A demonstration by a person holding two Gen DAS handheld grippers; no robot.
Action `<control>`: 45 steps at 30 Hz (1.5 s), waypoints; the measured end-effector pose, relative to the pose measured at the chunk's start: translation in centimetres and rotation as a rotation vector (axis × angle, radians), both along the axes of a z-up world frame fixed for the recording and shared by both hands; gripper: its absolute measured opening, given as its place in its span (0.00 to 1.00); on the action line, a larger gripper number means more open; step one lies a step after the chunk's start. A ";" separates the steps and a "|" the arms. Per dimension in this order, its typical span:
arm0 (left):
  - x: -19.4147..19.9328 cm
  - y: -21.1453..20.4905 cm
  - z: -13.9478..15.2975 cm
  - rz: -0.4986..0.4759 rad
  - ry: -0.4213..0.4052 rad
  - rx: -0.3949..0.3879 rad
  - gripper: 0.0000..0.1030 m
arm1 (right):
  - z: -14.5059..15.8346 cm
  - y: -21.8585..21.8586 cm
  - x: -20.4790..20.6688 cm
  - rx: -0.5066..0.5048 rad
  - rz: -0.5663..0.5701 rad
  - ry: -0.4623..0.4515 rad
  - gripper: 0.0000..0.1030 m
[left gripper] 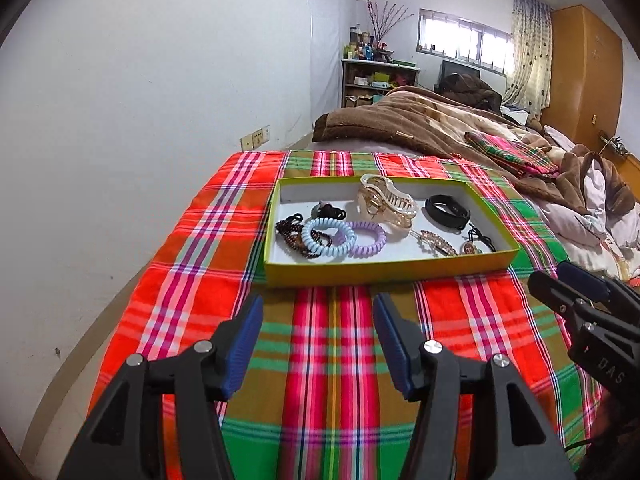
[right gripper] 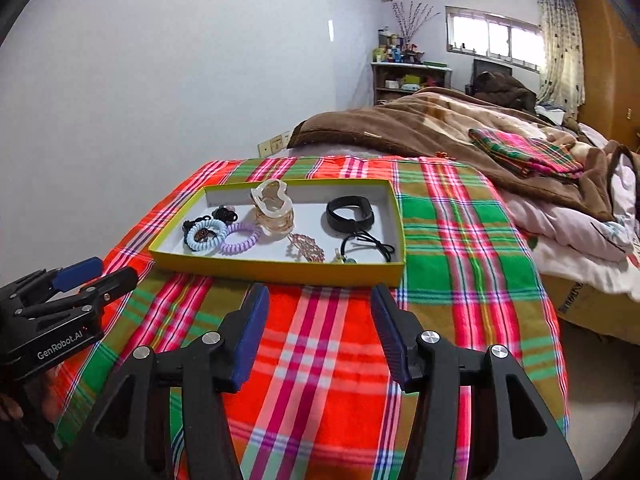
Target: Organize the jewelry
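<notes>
A shallow yellow-green box (left gripper: 384, 270) (right gripper: 276, 269) sits on the plaid cloth. It holds a blue coil hair tie (left gripper: 328, 238) (right gripper: 206, 235), a purple coil tie (left gripper: 366, 239) (right gripper: 240, 237), a beige claw clip (left gripper: 386, 200) (right gripper: 274, 210), a black band (left gripper: 446, 208) (right gripper: 350, 214), dark hair ties, a beaded clip (left gripper: 436, 242) (right gripper: 306, 250) and a pendant on black cord (left gripper: 474, 245) (right gripper: 368, 246). My left gripper (left gripper: 318, 306) is open and empty, just short of the box's near wall. My right gripper (right gripper: 318, 296) is open and empty, also just short of it.
The plaid cloth (left gripper: 332, 380) (right gripper: 320, 360) covers the bed's near end. A brown blanket (left gripper: 420, 120) (right gripper: 420, 128) and a folded plaid cloth (left gripper: 512, 152) (right gripper: 528, 152) lie behind the box. A white wall (left gripper: 140, 100) runs along the left.
</notes>
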State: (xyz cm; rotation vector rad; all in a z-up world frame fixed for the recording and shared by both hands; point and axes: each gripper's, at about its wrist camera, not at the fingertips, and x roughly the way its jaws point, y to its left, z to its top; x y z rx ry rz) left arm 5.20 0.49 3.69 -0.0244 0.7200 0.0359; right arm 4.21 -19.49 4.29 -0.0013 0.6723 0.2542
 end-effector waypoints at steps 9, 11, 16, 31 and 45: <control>-2.1 -0.3 0.0 -0.005 -0.013 0.011 0.58 | 0.2 -0.3 -3.1 -0.006 -0.022 -0.016 0.52; -2.3 -0.5 -0.1 -0.016 -0.009 0.007 0.58 | 0.2 -0.3 -3.4 -0.006 -0.024 -0.020 0.52; -2.9 -1.0 -0.1 -0.018 -0.015 0.026 0.58 | 0.4 -0.1 -4.0 -0.007 -0.030 -0.030 0.52; -3.4 -1.1 0.0 -0.010 -0.017 0.026 0.58 | 0.5 0.1 -4.4 -0.007 -0.030 -0.030 0.52; -3.4 -1.1 0.0 -0.002 -0.017 0.028 0.58 | 0.5 0.2 -4.4 -0.011 -0.030 -0.027 0.52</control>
